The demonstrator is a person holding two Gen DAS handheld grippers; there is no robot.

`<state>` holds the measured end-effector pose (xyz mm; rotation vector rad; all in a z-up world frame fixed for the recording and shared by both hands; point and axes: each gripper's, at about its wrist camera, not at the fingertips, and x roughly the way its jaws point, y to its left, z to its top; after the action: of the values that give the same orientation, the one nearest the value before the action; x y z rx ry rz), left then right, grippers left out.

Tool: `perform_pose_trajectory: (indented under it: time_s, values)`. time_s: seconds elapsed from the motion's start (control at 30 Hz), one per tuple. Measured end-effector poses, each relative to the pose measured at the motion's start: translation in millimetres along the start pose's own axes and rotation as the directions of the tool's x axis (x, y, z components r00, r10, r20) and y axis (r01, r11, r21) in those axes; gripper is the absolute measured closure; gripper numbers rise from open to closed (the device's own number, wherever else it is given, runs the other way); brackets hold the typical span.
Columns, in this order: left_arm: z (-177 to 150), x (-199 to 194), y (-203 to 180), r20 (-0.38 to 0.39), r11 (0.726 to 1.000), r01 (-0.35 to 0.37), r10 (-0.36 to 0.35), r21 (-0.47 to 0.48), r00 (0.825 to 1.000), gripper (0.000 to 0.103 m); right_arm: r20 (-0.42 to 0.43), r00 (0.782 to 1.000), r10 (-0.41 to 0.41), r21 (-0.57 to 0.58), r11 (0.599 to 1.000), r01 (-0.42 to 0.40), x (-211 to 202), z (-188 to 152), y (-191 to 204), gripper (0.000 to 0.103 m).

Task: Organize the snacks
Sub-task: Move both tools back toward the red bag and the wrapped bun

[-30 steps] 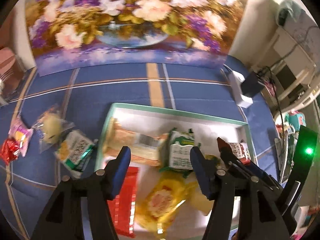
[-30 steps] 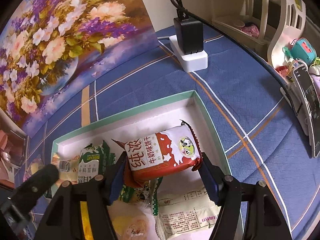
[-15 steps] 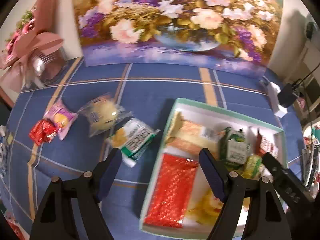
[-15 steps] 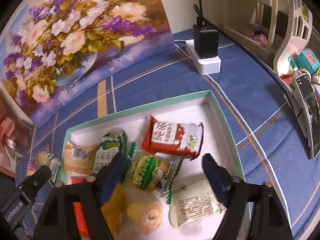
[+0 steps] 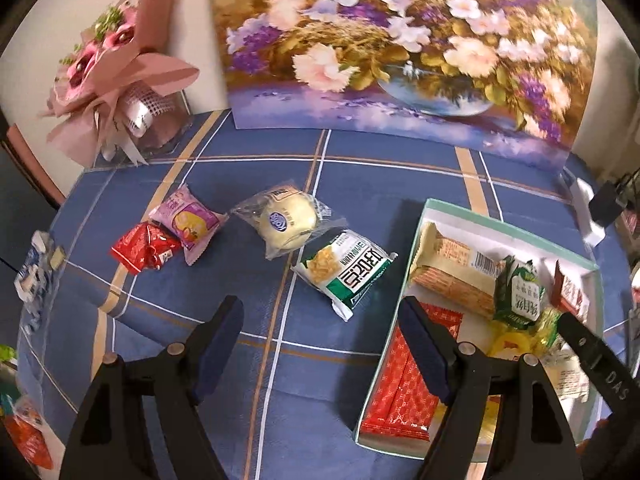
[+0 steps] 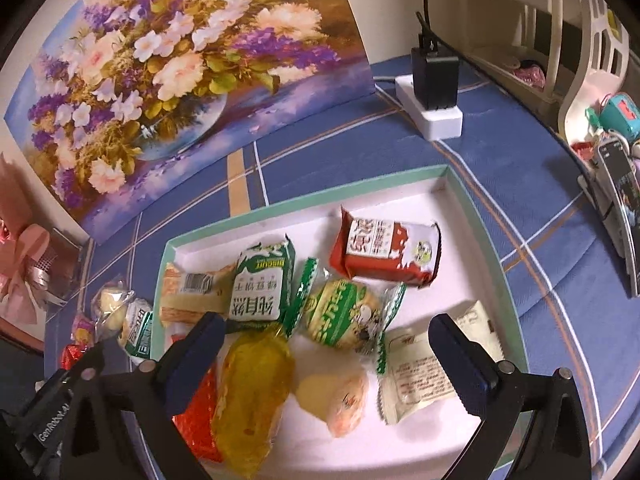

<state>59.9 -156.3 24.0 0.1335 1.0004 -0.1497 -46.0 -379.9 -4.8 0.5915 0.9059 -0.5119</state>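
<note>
A white box with a green rim (image 6: 472,196) holds several snacks, among them a red milk-biscuit pack (image 6: 386,250) lying free. My right gripper (image 6: 326,354) is open and empty above the box. My left gripper (image 5: 322,340) is open and empty over the blue cloth, left of the box (image 5: 496,222). In front of it lie a green-white snack bag (image 5: 346,270), a round bun in clear wrap (image 5: 286,222), a purple pack (image 5: 186,222) and a red pack (image 5: 144,248).
A flower painting (image 5: 400,48) leans on the back wall. A pink bouquet (image 5: 116,76) stands back left. A white power strip with a black charger (image 6: 434,92) sits behind the box. A phone on a stand (image 6: 618,188) is at the right.
The right gripper opened, dropped the red milk-biscuit pack into the box and drew back. The left gripper swung left from above the box to the loose snacks on the cloth.
</note>
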Motion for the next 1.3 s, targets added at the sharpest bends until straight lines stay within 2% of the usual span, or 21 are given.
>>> perform_pose_trajectory:
  time_s: [0.03,0.07,0.1,0.3,0.63,0.83,0.97,1.13,1.3]
  values:
    - [1,0,5,0.0,1.0,0.008,-0.008,-0.016,1.0,0.015,-0.006,1.0,0.001,0.005,1.0,-0.001,1,-1,0,0.0]
    - [1,0,10,0.001,0.999,0.014,-0.014,-0.035,1.0,0.006,-0.01,1.0,0.007,0.008,1.0,-0.007,1,-2,0,0.0]
    - [1,-1,14,0.005,0.999,0.017,-0.017,-0.048,1.0,0.003,-0.013,1.0,0.01,0.01,1.0,-0.01,1,-3,0,0.0]
    - [5,-2,44,0.023,0.994,-0.017,0.02,-0.112,1.0,0.003,-0.017,1.0,-0.004,0.007,1.0,0.004,1,-6,5,0.0]
    - [8,8,110,-0.03,0.966,-0.137,0.134,-0.221,0.991,0.003,-0.02,1.0,-0.006,-0.067,0.998,0.005,-1,-14,32,0.0]
    - [1,18,158,-0.09,0.928,-0.219,0.201,-0.3,0.975,0.003,-0.04,0.999,0.021,-0.152,0.988,-0.027,3,-29,70,0.0]
    - [-6,27,183,-0.159,0.901,-0.285,0.245,-0.327,0.956,0.003,-0.056,0.997,0.051,-0.216,0.974,-0.062,4,-42,100,0.0]
    - [-13,31,206,-0.206,0.875,-0.313,0.251,-0.368,0.946,0.003,-0.061,0.997,0.049,-0.292,0.954,-0.065,5,-57,126,0.0]
    - [-12,31,216,-0.195,0.876,-0.292,0.233,-0.383,0.953,0.003,-0.094,0.992,0.087,-0.304,0.946,-0.112,7,-66,137,0.0]
